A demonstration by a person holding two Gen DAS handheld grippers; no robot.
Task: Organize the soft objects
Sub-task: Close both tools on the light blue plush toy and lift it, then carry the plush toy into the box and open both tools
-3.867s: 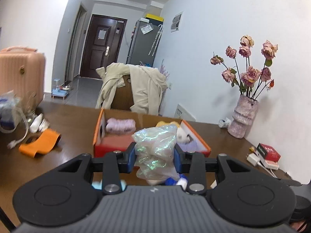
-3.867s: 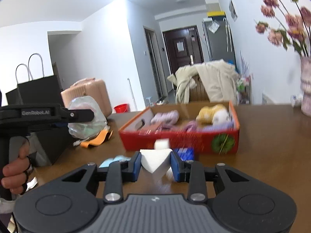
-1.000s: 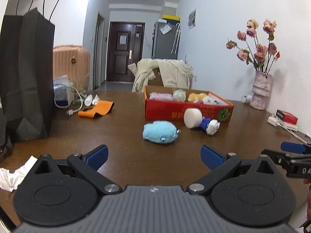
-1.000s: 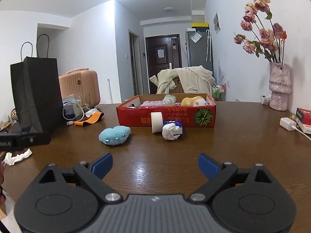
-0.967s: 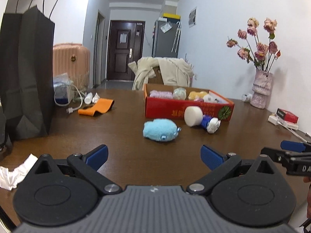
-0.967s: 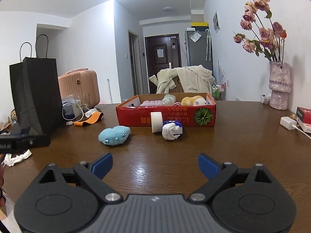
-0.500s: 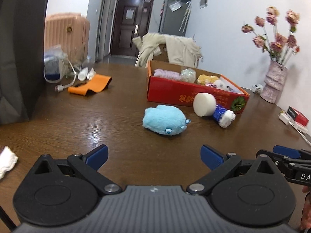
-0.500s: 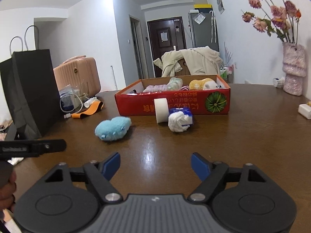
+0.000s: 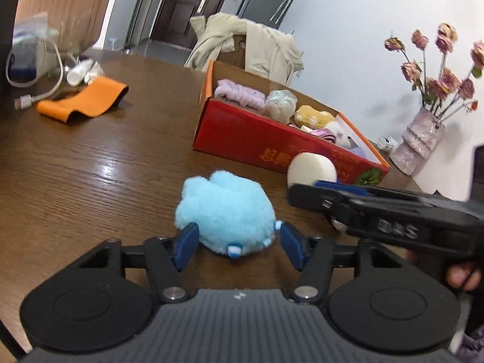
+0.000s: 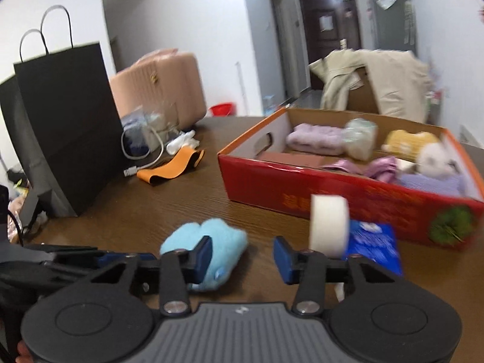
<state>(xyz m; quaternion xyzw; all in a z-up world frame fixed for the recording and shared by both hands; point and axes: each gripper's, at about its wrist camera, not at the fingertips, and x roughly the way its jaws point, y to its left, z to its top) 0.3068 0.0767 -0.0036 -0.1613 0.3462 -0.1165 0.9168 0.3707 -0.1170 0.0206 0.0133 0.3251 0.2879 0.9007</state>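
So the whole setup sits on a dark brown wooden table point(image 9: 90, 157) with a shiny grain, and the red cardboard box point(image 9: 257, 139) is the thing to orient by. Inside the box are a lilac towel roll point(image 9: 239, 93), a pale crinkly bundle, a yellow plush point(image 9: 314, 116) and a white plush. Right in front of the box lies the fluffy blue plush point(image 9: 225, 211), and the left gripper point(image 9: 239, 242) has its jaws on either side of it; they've just been closing in, but I can't tell whether the pads press on it yet. A white foam cylinder point(image 10: 328, 224) stands just in front of the box's front wall with a blue-and-white item beside it. The right gripper point(image 10: 242, 257) has also just been closing, nothing between its jaws, pads apart. Left of the box are an orange strap point(image 9: 84, 101), a white cable and a black paper bag point(image 10: 66, 121). Behind the box a chair has a beige coat point(image 9: 257, 48) over it, with a dark door further back. Right of the box, a vase of dried pink roses point(image 9: 420, 142) stands against the white wall.
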